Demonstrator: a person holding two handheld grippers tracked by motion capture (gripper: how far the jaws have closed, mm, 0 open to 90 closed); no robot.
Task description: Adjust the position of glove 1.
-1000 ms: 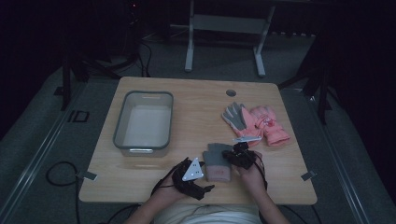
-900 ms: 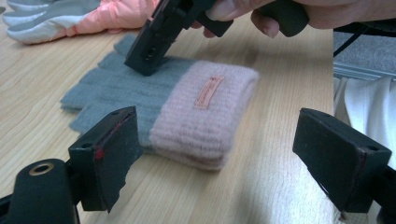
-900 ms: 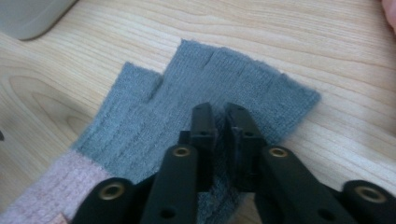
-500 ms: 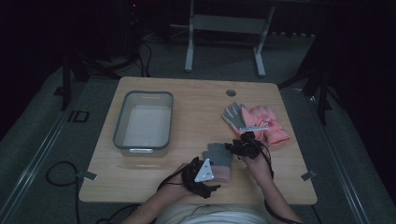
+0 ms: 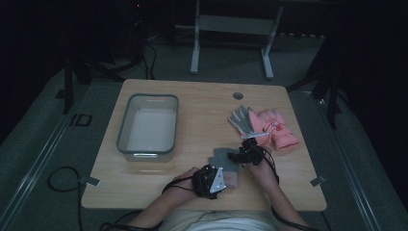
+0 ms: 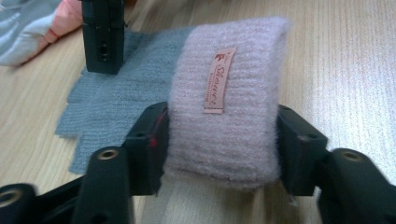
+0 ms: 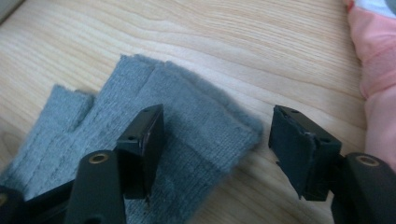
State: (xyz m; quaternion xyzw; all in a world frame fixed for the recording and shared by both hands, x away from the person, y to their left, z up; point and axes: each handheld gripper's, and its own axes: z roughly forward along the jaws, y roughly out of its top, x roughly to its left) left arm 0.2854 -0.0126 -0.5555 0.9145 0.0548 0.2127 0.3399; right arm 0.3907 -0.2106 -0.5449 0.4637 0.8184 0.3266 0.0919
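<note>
1. The counter (image 5: 192, 103) is seen from the high view as a pale wooden slab with the person seated at 6 o'clock.
2. A grey bin (image 5: 147, 126) stands toward 9 o'clock of the counter's middle; nothing is seen inside it but its pale floor.
3. A heap of pink and grey gloves (image 5: 263, 126) lies toward 3 o'clock, well apart from the bin.
4. The grey knit glove (image 5: 222, 157) with the mauve cuff (image 6: 233, 121) lies flat near the 6 o'clock edge, between the two hands, its fingers toward 12 o'clock.
5. The left gripper (image 5: 210, 181) has been brought up to the cuff since a second ago, and its jaws have just been closing; in the left gripper view they are set against both sides of the cuff, so it is judged clamped on the cuff.
6. The right gripper (image 5: 246, 155) sits at the glove's finger end; its jaws have just been opening and stand apart, one over the grey knit (image 7: 154, 154) and one over bare wood, gripping nothing.
7. From this a hand-over is judged: the glove has been released on the right and taken on the left, likely for carrying toward the bin at 10 o'clock of the hands.
</note>
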